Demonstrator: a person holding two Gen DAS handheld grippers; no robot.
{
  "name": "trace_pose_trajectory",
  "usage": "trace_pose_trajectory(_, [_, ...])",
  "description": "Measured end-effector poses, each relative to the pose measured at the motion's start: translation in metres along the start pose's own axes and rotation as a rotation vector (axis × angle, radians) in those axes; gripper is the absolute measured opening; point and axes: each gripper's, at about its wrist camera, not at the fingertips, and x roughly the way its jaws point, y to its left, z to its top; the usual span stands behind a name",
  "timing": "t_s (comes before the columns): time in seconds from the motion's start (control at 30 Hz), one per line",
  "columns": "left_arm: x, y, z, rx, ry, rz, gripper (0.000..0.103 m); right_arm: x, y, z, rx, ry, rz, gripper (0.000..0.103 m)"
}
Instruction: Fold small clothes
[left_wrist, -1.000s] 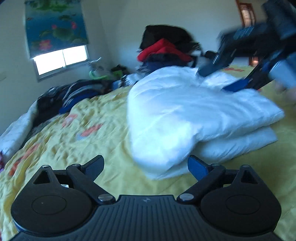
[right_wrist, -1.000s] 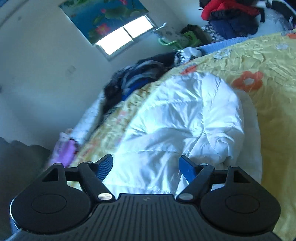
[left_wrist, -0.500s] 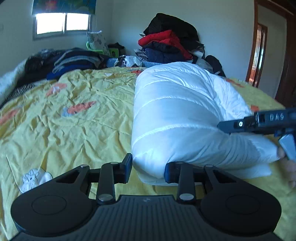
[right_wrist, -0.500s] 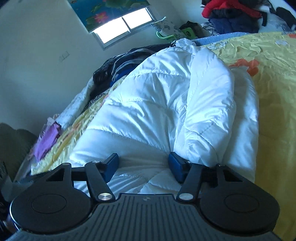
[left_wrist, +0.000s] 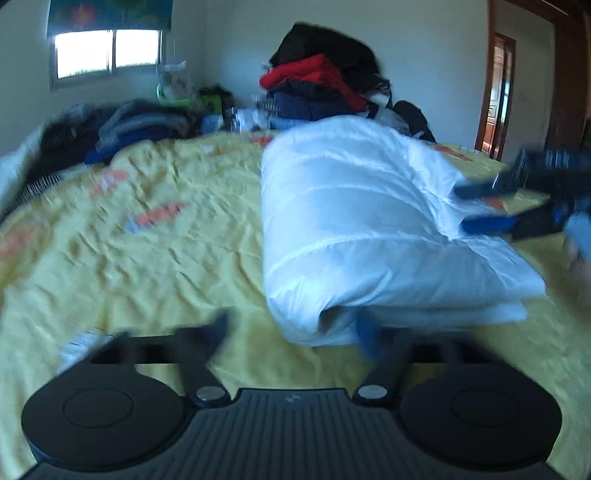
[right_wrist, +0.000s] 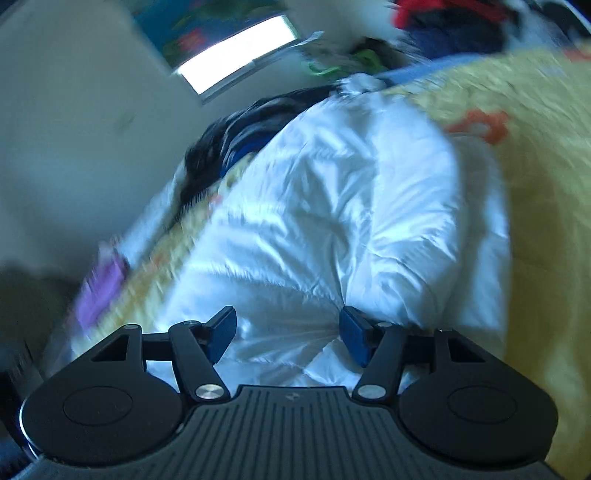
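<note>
A yellow bedspread (left_wrist: 129, 258) fills the frame. A folded white puffy jacket (left_wrist: 354, 229) lies centre-right on it. Left gripper (left_wrist: 295, 332), bottom centre, has just opened, released. Right gripper (right_wrist: 286, 334) has also just widened, jacket fabric lying loosely between its jaws.

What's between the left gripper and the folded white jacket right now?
Only bare yellow bedsheet, in the left wrist view: the left gripper, jaws just opened, sits at the near edge of the white jacket.
</note>
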Motion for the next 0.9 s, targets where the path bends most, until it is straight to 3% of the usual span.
trace_pose_trajectory(0.13, [-0.041,-0.004,0.002,0.066,-0.135,-0.012,0.091,-0.060,-0.011,0.006,0.128,-0.134,0.060,0.070])
trace_pose_trajectory(0.2, [-0.045,-0.011,0.013,0.061,-0.203,-0.034,0.091,-0.069,-0.010,0.002,0.163,-0.118,0.093,0.071])
trace_pose_trajectory(0.27, [-0.031,-0.025,0.025,0.094,-0.222,-0.054,0.091,-0.064,-0.006,-0.005,0.186,-0.073,0.151,0.076])
trace_pose_trajectory(0.33, [-0.006,-0.043,0.031,0.151,-0.195,-0.055,0.091,-0.049,-0.002,-0.012,0.181,-0.032,0.160,0.079])
trace_pose_trajectory(0.47, [0.040,-0.067,0.021,0.237,-0.061,-0.063,0.092,-0.021,-0.009,-0.024,0.176,0.044,0.056,0.079])
trace_pose_trajectory(0.63, [0.060,-0.063,0.010,0.205,-0.007,-0.058,0.093,-0.007,-0.036,-0.035,0.215,0.092,0.030,0.056])
trace_pose_trajectory(0.7, [0.056,-0.062,0.015,0.202,-0.001,-0.062,0.092,-0.007,-0.042,-0.034,0.266,0.100,0.045,0.055])
trace_pose_trajectory(0.8, [0.028,-0.046,0.032,0.144,-0.065,-0.124,0.093,-0.027,-0.034,-0.016,0.273,0.071,0.085,0.061])
trace_pose_trajectory(0.87, [0.014,-0.028,0.051,0.072,-0.133,-0.159,0.095,-0.046,-0.032,0.004,0.236,-0.022,0.110,0.072])
trace_pose_trajectory(0.9, [0.014,-0.017,0.062,0.022,-0.154,-0.161,0.099,-0.053,-0.035,0.015,0.231,-0.070,0.103,0.084])
